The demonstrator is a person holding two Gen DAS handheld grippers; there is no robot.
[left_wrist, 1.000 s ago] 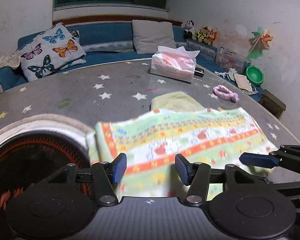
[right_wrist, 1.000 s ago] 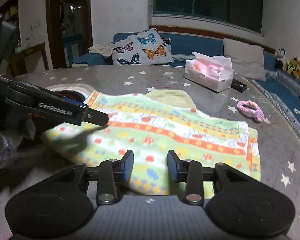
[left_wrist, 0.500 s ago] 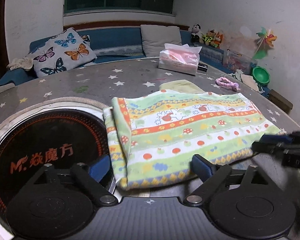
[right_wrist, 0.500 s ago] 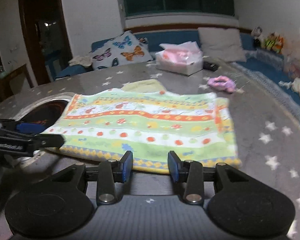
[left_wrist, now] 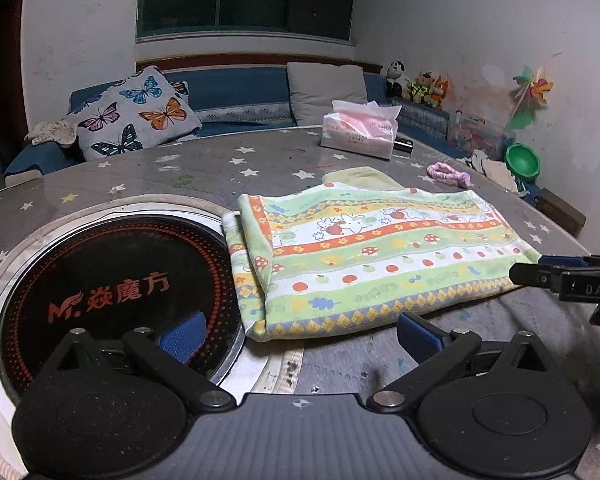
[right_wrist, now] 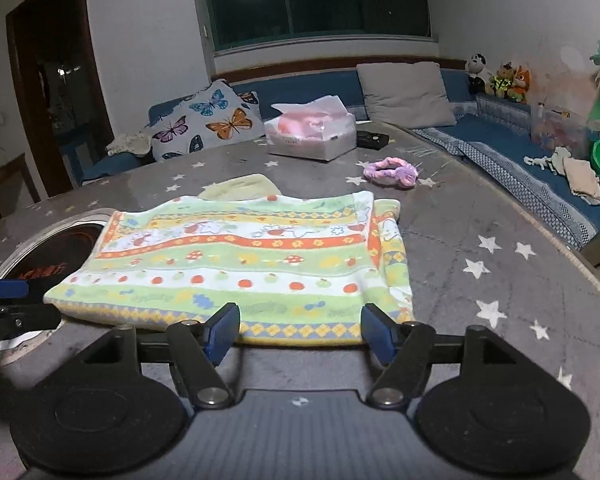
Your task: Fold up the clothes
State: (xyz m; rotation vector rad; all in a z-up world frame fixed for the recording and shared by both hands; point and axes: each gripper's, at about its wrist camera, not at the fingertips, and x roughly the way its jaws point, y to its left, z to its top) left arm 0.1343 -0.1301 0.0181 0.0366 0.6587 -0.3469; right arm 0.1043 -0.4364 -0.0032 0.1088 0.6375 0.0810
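Observation:
A folded cloth (left_wrist: 380, 256) (right_wrist: 240, 264), striped green, orange and yellow with apples and mushrooms, lies flat on the starred grey table (left_wrist: 260, 160). My left gripper (left_wrist: 298, 336) hovers just short of the cloth's near left corner. Its jaws are opening wide and nothing is between them. Before the cloth's near edge my right gripper (right_wrist: 300, 330) is also opening, with the hem beyond its blue pads and not gripped. Each gripper shows in the other's view: the right gripper (left_wrist: 540, 272) at the cloth's right end, the left gripper (right_wrist: 4, 292) at its left end.
A pale yellow cloth (left_wrist: 360, 176) (right_wrist: 240, 188) pokes out behind the striped one. A round black hob (left_wrist: 112, 280) is set into the table on the left. Farther back are a tissue box (right_wrist: 314, 136), a black remote (right_wrist: 372, 138) and a pink hair band (right_wrist: 388, 170). A blue sofa (right_wrist: 500, 148) runs behind.
Both grippers have pulled back off the cloth toward the table's near side and their jaws have widened. The cloth, blurred and rumpled a second ago, now lies flat.

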